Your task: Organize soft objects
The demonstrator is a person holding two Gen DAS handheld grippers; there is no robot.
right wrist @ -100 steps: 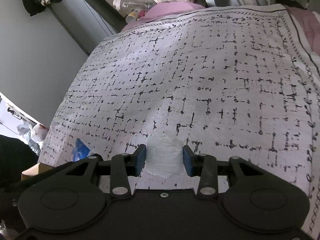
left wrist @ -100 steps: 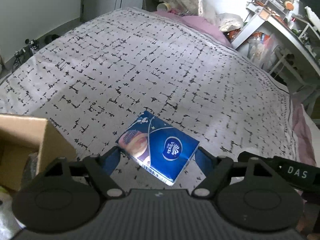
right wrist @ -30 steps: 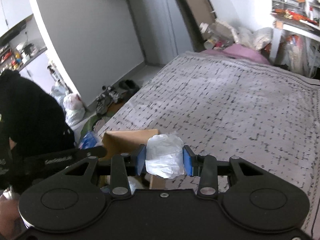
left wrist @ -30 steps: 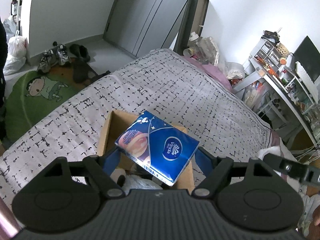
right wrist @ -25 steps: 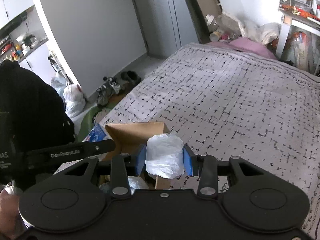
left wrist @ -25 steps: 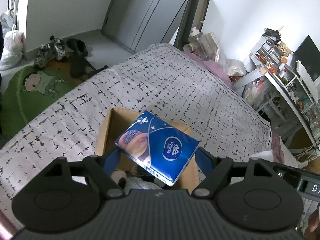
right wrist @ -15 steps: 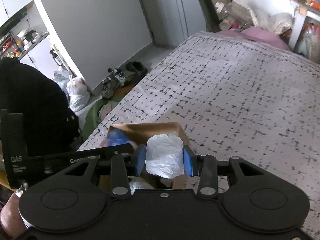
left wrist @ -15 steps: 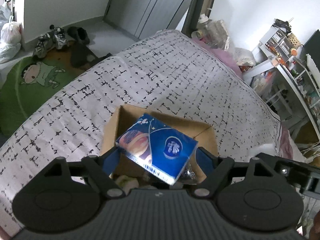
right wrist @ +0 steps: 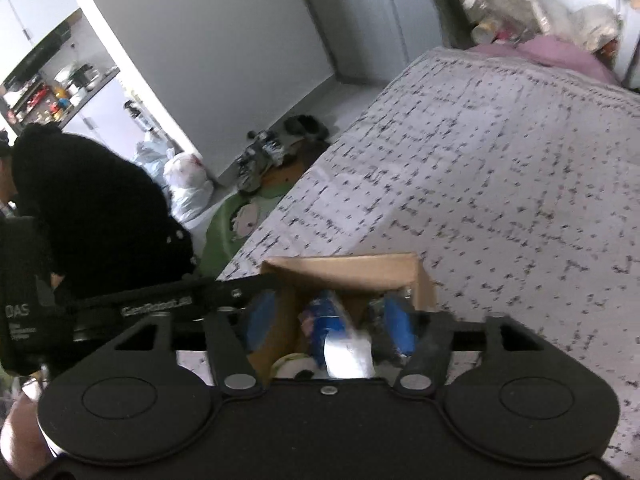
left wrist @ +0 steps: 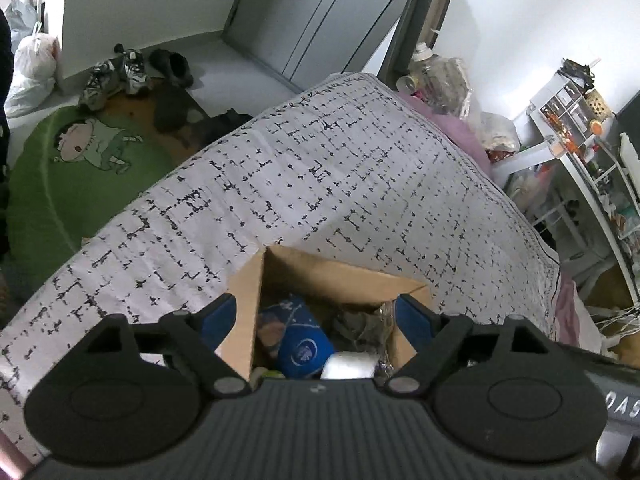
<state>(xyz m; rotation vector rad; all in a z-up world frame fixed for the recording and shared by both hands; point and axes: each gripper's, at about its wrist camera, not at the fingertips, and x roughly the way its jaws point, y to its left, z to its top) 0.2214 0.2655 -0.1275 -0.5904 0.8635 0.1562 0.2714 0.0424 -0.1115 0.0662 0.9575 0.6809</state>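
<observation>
Nearest, left gripper [left wrist: 316, 316] spread wide with nothing between the blue pads, poised above the open cardboard box [left wrist: 344, 276]. Likewise right gripper [right wrist: 326, 318], parted and empty over the same box, though blurred in the right wrist view. Just below, inside the box: blue tissue pack [left wrist: 298, 344] lying tilted, white plastic-wrapped bundle [left wrist: 348, 365] beside it, touching or nearly so, plus darker crumpled items too dim to name. Judged step: release into the box done for both items, so drop-off complete. Next move calls for lifting both tools clear of the box walls, then a search for anything soft left to gather. Beyond the box, patterned bedspread [left wrist: 320, 168] bare in view; farther off, green cartoon rug [left wrist: 80, 152] and shoes on the floor.
</observation>
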